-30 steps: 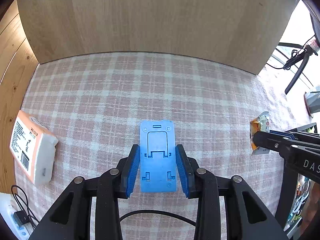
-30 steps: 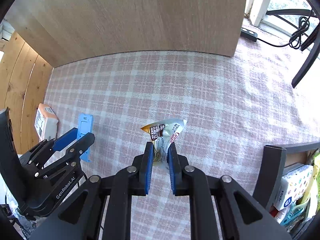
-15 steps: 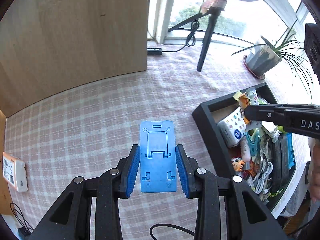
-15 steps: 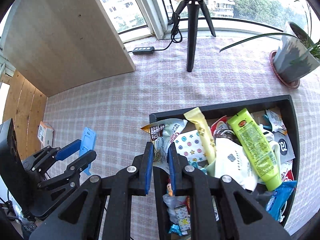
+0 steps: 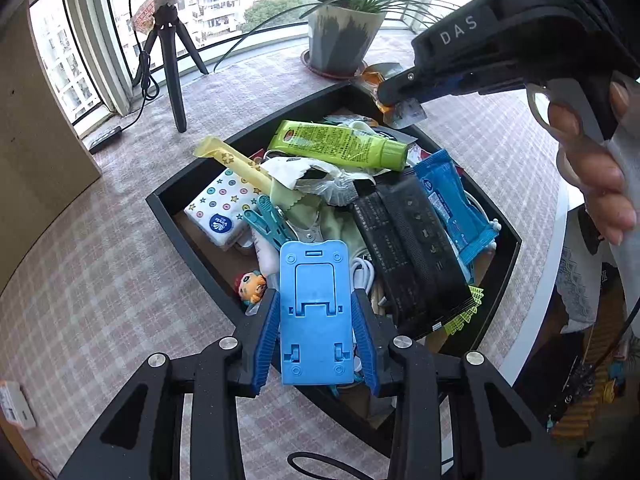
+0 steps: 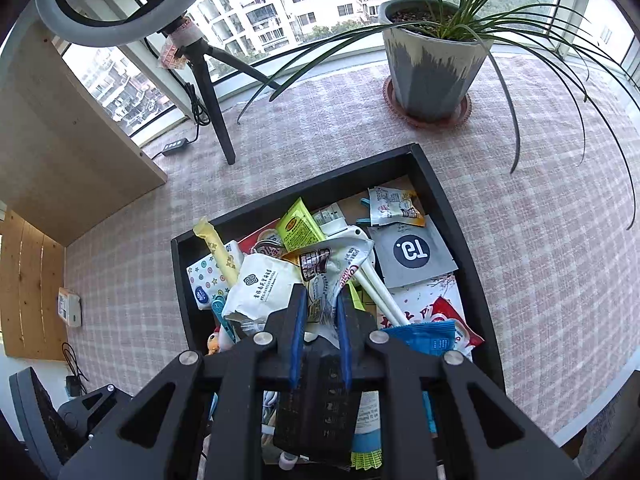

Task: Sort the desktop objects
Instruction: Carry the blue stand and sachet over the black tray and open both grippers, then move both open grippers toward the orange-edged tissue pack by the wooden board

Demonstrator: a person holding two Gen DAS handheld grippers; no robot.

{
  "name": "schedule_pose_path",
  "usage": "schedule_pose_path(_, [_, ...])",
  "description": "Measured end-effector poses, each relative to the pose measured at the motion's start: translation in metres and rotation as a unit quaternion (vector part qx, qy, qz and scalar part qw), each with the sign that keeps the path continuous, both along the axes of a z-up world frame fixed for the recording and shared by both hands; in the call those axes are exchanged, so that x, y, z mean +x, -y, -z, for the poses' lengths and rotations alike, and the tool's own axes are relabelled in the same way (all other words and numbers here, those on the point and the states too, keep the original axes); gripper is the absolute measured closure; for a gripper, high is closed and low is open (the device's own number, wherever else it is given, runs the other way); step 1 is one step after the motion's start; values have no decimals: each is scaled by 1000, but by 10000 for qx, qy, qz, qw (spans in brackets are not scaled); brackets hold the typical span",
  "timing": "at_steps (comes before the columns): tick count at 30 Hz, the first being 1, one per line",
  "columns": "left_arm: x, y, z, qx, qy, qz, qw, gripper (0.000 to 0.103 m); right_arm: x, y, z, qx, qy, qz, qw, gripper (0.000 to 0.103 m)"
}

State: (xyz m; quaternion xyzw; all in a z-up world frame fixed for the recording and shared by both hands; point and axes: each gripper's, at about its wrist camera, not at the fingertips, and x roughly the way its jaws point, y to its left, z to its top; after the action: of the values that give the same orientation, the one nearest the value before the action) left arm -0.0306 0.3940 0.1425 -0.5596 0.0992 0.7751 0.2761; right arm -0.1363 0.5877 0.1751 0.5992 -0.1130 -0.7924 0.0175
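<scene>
While both claws hang over the black tray (image 5: 180, 224) on the checked surface (image 5: 100, 280), the left claw (image 5: 316, 344) grips a blue phone stand (image 5: 316, 312) by its long edges; the right claw (image 6: 320, 336) pinches what appears to be a crumpled snack packet (image 6: 332, 268) above the tray's clutter.

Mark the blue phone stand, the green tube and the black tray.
blue phone stand (image 5: 316, 312), left wrist view, its middle panel.
green tube (image 5: 340, 146), left wrist view, its printed body.
black tray (image 6: 452, 216), right wrist view, its right wall.
</scene>
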Motion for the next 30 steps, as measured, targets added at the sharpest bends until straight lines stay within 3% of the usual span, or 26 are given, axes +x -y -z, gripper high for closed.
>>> schedule_pose_path(9, [0, -42, 3, -118, -63, 199, 9997, 69, -3, -33, 12, -23, 80, 294, 9995, 88])
schedule_pose_path(14, [-5, -50, 3, -143, -27, 230, 9996, 68, -4, -37, 14, -76, 99, 327, 9994, 76])
schedule_pose_path(17, [-9, -50, 6, -223, -30, 86, 9997, 49, -1, -38, 9, -107, 3, 337, 9994, 72])
schedule_pose_path(30, [-13, -29, -1, -137, -99, -189, 9997, 48, 3, -14, -4, -183, -97, 108, 9997, 71])
